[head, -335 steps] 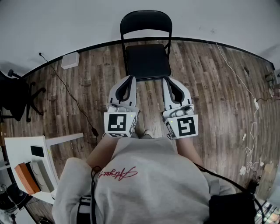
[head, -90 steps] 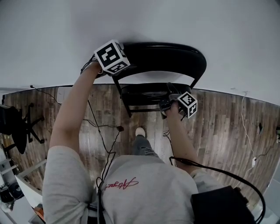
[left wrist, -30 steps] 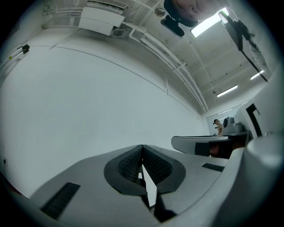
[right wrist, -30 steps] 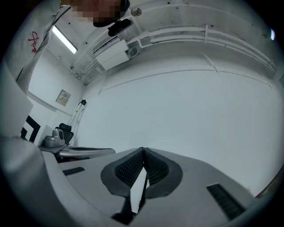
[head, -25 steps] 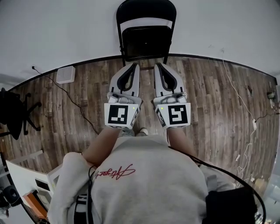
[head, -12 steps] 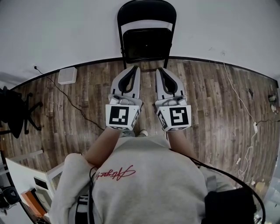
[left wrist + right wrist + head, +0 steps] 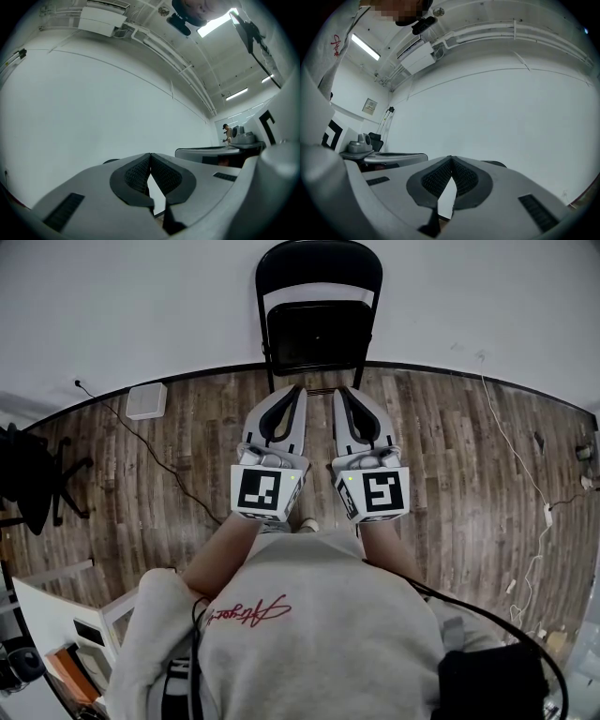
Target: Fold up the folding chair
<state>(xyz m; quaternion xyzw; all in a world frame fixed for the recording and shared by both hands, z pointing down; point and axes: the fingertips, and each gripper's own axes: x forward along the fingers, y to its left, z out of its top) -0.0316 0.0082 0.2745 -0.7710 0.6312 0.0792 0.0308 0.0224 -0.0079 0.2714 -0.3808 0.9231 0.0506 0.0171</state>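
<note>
You stand on a dark wood-plank floor [image 7: 450, 456] that meets a plain white wall [image 7: 141, 306] along a black baseboard. The black folding chair [image 7: 319, 334] is at 12 o'clock, hard against that wall. Its seat panel is tipped up flat inside the frame below the curved backrest, and its feet sit at the line where floor meets wall.

Your two grippers sit side by side just short of the chair, well clear of it, both aimed toward 12 o'clock. The left gripper [image 7: 294, 390] has its fingers pressed together with nothing between them. In the left gripper view the ribbed pads [image 7: 138, 174] meet at the tip of the left gripper [image 7: 150, 154], with only bare wall beyond. The right gripper [image 7: 345, 392] is likewise closed and empty. In the right gripper view its pads [image 7: 465, 178] touch at the tip of the right gripper [image 7: 450, 158], facing the same white wall.

Between the marker cubes at 6 o'clock a shoe [image 7: 306, 524] shows just above your grey sweatshirt [image 7: 309, 634].

Farther out, a small white box [image 7: 146, 400] lies by the baseboard at 10 o'clock, with a thin black cable [image 7: 178, 474] trailing across the planks beside it. A black office chair [image 7: 33, 474] stands at 9 o'clock, and a white table [image 7: 42, 601] shows at 8 o'clock. A white cable [image 7: 520, 427] runs along the floor at 2 to 3 o'clock.
</note>
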